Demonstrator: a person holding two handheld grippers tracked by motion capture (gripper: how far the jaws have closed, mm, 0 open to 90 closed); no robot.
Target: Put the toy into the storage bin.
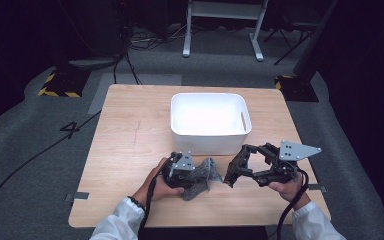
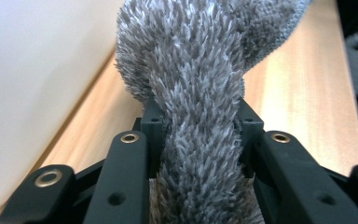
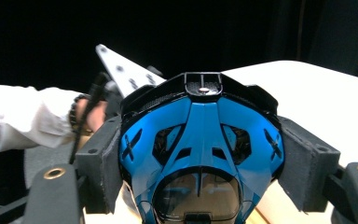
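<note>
Left tool (image 1: 194, 176) low, gripping grey cloth (image 1: 203, 176), right tool (image 1: 237, 170) clamping blue toy (image 3: 200, 149)

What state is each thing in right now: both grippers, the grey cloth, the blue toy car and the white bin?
Left gripper: shut on the grey cloth.
Grey cloth: bunched between the jaws, partly on the table.
Right gripper: shut on the blue toy car.
Blue toy car: clamped by its sides, off the table.
White bin: upright, looks empty.

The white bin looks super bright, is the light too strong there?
High view: yes, the white bin glares, its inside washed out, the room behind dark. Left gripper view: the grey cloth stays sharp. Right gripper view: the blue toy car shines, background black.
</note>
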